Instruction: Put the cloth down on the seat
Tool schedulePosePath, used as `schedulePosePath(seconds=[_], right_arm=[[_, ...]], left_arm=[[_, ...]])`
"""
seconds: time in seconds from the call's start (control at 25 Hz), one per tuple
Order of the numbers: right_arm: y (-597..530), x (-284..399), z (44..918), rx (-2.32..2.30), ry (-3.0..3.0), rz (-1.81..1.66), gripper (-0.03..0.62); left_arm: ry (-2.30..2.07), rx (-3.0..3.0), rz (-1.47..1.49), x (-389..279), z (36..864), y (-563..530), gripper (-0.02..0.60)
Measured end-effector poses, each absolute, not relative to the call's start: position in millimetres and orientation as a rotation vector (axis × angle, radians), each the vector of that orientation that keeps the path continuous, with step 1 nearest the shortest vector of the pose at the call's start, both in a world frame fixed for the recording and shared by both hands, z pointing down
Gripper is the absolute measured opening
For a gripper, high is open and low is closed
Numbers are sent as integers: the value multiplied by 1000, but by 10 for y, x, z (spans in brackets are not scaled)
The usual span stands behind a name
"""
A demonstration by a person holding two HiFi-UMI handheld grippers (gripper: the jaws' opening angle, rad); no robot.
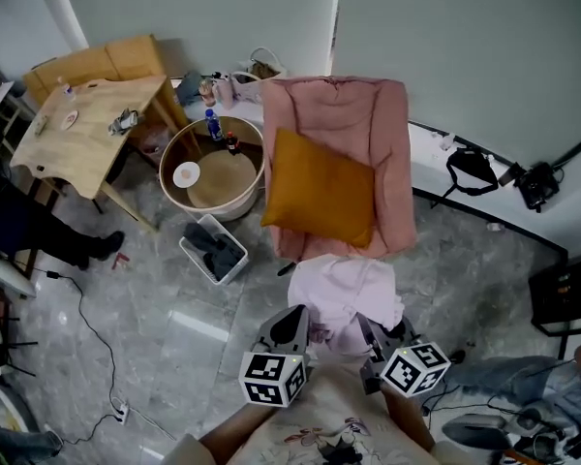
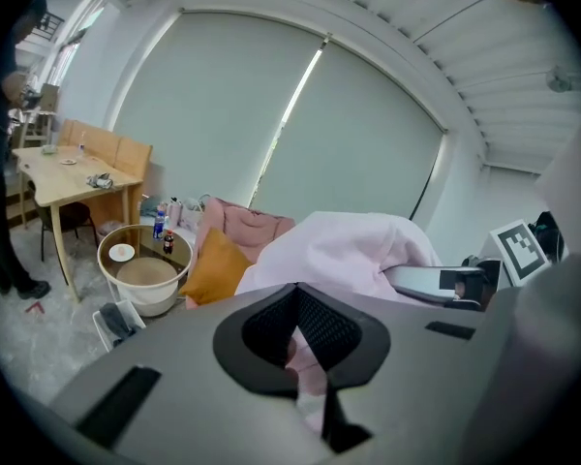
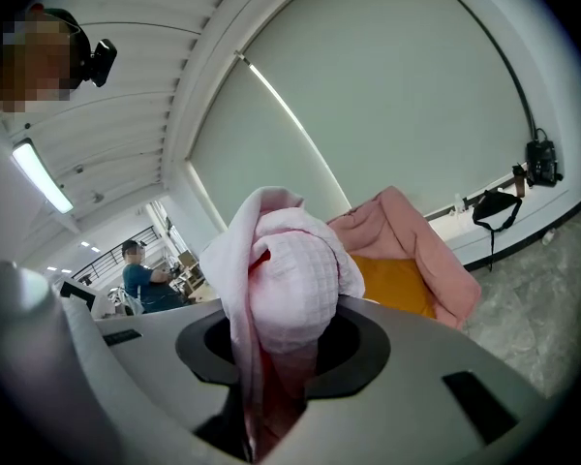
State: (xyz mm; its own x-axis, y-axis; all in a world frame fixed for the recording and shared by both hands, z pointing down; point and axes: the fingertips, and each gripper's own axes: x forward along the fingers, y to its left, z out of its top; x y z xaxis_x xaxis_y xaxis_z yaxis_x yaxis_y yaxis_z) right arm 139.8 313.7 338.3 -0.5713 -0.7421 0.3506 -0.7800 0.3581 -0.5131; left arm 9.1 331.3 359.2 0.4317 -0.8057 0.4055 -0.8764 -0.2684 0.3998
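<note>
A pale pink cloth [image 1: 344,294] hangs bunched between my two grippers, just in front of a pink armchair [image 1: 387,134] that has an orange cushion [image 1: 320,187] on its seat. My left gripper [image 1: 295,325] is shut on the cloth's left edge, and a strip of the cloth [image 2: 349,250] shows pinched in the left gripper [image 2: 305,371]. My right gripper [image 1: 378,335] is shut on the right edge. In the right gripper view a thick wad of the cloth [image 3: 290,279] bulges out of the right gripper [image 3: 271,395] and hides most of the chair.
A round glass-topped side table [image 1: 179,143] with bottles stands left of the chair, with a small bin [image 1: 213,250] in front of it. A wooden table [image 1: 87,119] and a person's legs [image 1: 39,231] are further left. A black bag [image 1: 472,168] lies on the ledge at right.
</note>
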Motion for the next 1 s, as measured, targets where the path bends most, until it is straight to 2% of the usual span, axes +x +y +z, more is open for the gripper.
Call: schedulePosePath(seconds=[0.48, 1.0], right_arm=[[1892, 1811, 3342, 1286, -2623, 1032, 143], [1429, 1888, 3567, 1234, -2624, 1100, 141]], left_arm=[[-1527, 2088, 189, 575, 3407, 2090, 3], [-1605, 2032, 194, 627, 3509, 1693, 3]])
